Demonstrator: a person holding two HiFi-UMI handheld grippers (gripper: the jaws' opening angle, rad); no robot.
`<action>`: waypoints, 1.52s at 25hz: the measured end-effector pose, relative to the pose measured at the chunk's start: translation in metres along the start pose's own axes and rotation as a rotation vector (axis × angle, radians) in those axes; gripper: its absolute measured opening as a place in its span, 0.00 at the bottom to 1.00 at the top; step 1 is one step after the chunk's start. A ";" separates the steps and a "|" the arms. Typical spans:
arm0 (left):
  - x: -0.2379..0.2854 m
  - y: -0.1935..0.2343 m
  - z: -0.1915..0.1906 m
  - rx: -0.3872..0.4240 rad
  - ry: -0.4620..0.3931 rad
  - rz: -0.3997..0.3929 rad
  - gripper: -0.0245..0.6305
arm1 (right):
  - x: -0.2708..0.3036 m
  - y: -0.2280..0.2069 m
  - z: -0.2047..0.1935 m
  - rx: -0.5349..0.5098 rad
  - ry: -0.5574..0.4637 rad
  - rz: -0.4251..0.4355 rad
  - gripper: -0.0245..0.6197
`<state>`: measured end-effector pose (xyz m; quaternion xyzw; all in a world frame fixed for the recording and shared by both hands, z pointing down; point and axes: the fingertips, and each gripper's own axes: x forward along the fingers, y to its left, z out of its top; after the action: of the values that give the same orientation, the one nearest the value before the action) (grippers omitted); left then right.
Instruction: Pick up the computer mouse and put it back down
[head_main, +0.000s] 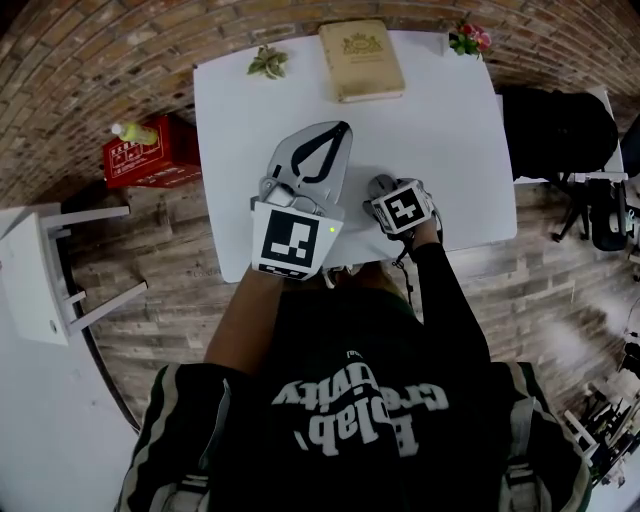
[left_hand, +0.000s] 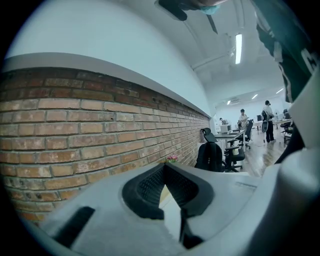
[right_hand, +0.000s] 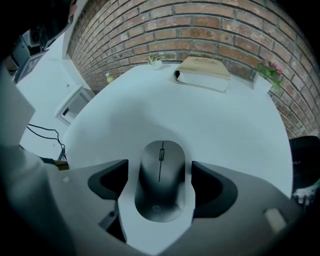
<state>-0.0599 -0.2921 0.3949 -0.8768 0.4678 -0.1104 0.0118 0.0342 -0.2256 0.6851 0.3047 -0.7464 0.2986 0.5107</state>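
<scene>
A grey computer mouse lies flat on the white table. My right gripper points steeply down over it, open. The mouse sits between the dark pads, and a strip of bare table shows on each side. In the head view only the mouse's far end peeks out beyond the right gripper and its marker cube. My left gripper hovers roughly level over the table's middle. Its tips meet with nothing between them, so it is shut. In the left gripper view the left gripper faces the brick wall.
A tan book lies at the table's far edge, with a small plant to its left and pink flowers at the far right corner. A red box, a white stand and a black chair flank the table.
</scene>
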 end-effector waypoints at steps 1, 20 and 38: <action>0.000 0.001 -0.001 -0.001 0.002 0.001 0.05 | 0.001 0.000 0.000 -0.003 0.006 -0.007 0.67; -0.010 0.012 -0.004 -0.005 0.002 0.019 0.05 | 0.003 -0.002 -0.005 -0.010 0.076 -0.071 0.67; -0.011 0.014 -0.010 -0.007 0.023 0.023 0.05 | -0.013 -0.007 0.018 -0.088 -0.098 -0.096 0.48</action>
<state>-0.0795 -0.2904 0.4007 -0.8702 0.4783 -0.1185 0.0045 0.0333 -0.2418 0.6682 0.3320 -0.7674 0.2254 0.5001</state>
